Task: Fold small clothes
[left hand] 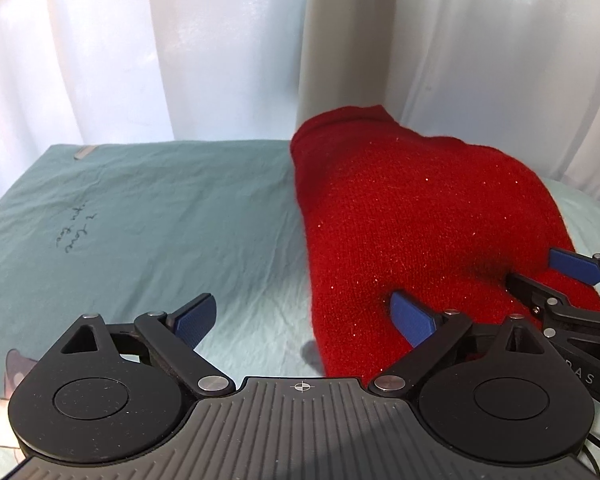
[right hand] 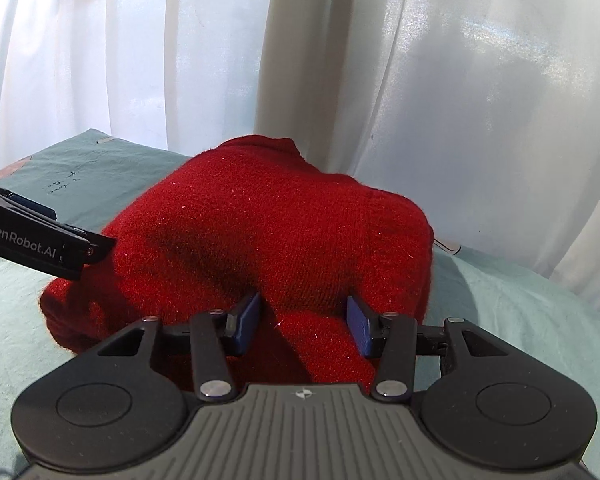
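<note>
A red knitted garment (left hand: 420, 216) lies bunched in a mound on a teal sheet (left hand: 160, 208); it also shows in the right wrist view (right hand: 276, 232). My left gripper (left hand: 304, 316) is open at the garment's near left edge, its right finger over the red knit and its left finger over the sheet. My right gripper (right hand: 304, 316) is open, its blue pads on either side of a raised fold of the garment at its near edge. The right gripper also shows at the right of the left wrist view (left hand: 540, 272). The left gripper's body shows at the left of the right wrist view (right hand: 40, 236).
The teal sheet has handwritten writing (left hand: 76, 232) at the left and a patterned print at its near left corner (left hand: 4, 400). White curtains (left hand: 220, 40) hang close behind the far edge of the surface.
</note>
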